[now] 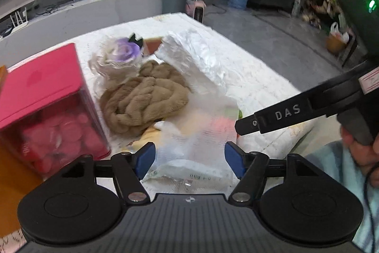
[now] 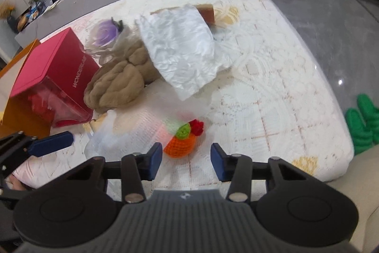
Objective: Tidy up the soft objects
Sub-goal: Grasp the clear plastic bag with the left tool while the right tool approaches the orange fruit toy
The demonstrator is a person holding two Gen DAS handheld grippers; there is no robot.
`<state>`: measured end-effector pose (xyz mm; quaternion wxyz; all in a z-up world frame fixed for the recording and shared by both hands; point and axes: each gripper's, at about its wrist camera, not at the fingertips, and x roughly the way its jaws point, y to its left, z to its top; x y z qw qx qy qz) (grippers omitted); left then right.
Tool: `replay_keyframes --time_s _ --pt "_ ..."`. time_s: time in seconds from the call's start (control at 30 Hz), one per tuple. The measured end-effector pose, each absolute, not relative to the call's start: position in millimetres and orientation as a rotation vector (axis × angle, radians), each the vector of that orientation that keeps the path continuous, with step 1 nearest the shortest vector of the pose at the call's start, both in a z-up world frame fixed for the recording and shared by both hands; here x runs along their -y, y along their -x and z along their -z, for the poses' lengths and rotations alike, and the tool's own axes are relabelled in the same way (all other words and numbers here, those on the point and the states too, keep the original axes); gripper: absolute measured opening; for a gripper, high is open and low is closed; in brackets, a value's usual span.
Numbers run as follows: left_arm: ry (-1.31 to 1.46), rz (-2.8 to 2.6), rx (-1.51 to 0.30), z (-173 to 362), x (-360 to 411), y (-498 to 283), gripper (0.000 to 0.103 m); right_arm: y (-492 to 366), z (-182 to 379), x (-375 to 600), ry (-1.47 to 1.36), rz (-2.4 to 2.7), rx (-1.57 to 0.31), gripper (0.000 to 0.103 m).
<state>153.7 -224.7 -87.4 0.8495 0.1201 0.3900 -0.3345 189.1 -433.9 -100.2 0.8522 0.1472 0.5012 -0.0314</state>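
A brown plush braid [image 1: 144,96] [image 2: 118,84] lies mid-table beside a purple flower in clear wrap [image 1: 120,56] [image 2: 106,36] and a crumpled white plastic sheet [image 1: 196,56] [image 2: 182,49]. An orange crochet fruit with green and red top [image 2: 183,140] sits just ahead of my right gripper [image 2: 187,159], which is open. My left gripper [image 1: 189,159] is open over a blurred clear plastic bag [image 1: 196,141] [image 2: 106,134]; whether the bag touches the pads is unclear. The left gripper's blue finger [image 2: 51,142] shows at the left of the right wrist view.
A red box with a clear front [image 1: 45,106] [image 2: 54,77] stands at the left on the white patterned tablecloth [image 2: 272,91]. An orange box [image 2: 21,108] is behind it. A brown block [image 2: 207,12] lies at the far side. Green slippers [image 2: 362,120] are on the floor.
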Motion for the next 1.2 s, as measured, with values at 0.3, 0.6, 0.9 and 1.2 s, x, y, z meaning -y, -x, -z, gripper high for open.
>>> replay_keyframes --time_s 0.3,0.6,0.9,1.2 --pt "-0.294 0.653 -0.813 102 242 -154 0.030 -195 108 425 -0.271 0.050 -1.068 0.043" --pt "-0.228 0.620 -0.782 85 220 -149 0.001 -195 108 424 -0.261 0.045 -1.072 0.043" --pt "-0.219 0.466 -0.823 62 151 -137 0.001 -194 106 417 -0.221 0.018 -1.074 0.044" --pt "-0.267 0.379 -0.926 93 128 -152 0.013 -195 105 410 -0.174 0.024 -1.081 0.047"
